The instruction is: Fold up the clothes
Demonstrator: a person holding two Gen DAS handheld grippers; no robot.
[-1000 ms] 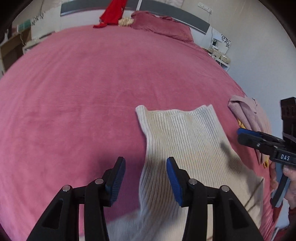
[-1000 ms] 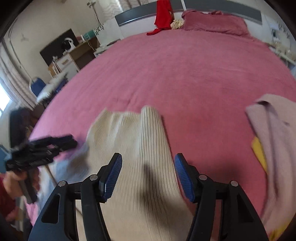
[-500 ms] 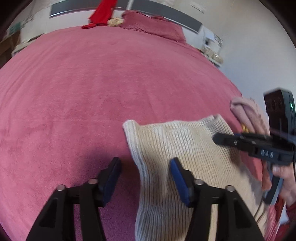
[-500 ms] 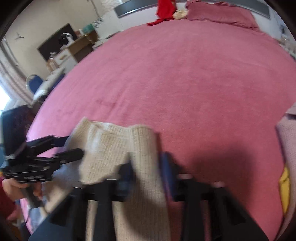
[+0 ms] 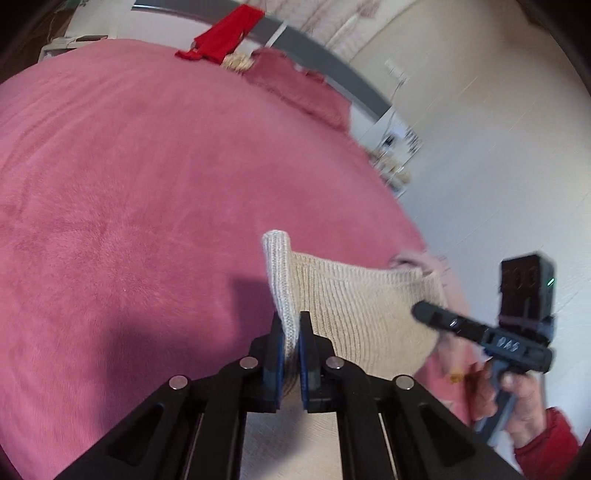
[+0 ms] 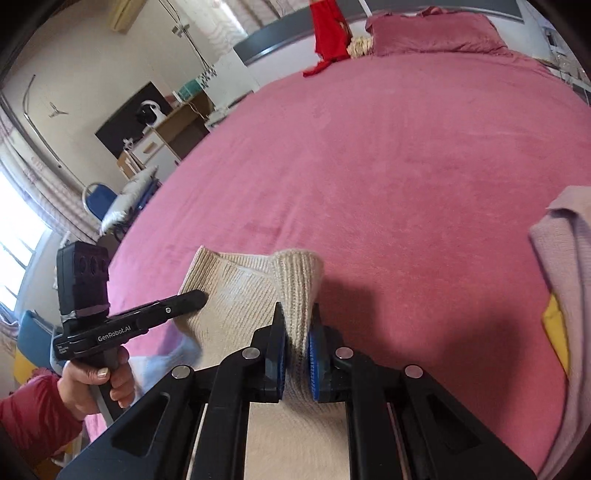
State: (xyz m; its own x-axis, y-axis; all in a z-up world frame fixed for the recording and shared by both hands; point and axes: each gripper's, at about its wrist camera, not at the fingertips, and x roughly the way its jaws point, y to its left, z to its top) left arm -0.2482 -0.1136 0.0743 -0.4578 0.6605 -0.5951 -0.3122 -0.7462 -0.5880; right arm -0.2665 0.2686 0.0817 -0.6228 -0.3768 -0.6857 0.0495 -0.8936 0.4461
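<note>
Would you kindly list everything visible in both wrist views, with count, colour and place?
Ribbed knit garment: one, cream, on the near part of the bed, two edges pinched up.
Bedspread: one, pink, fills both views.
Pillow: one, pink, at the headboard.
Red garment: one, hanging at the headboard.
Mauve garment: one, near right edge, something yellow beneath.
Blue chair: one, beside the bed.
Left gripper: black, blue pads, shut on the knit.
Right gripper: likewise shut on the knit.
Red sleeve: on the person's right arm.

Black grippers (image 5: 290,332), red sleeves (image 5: 546,443)
</note>
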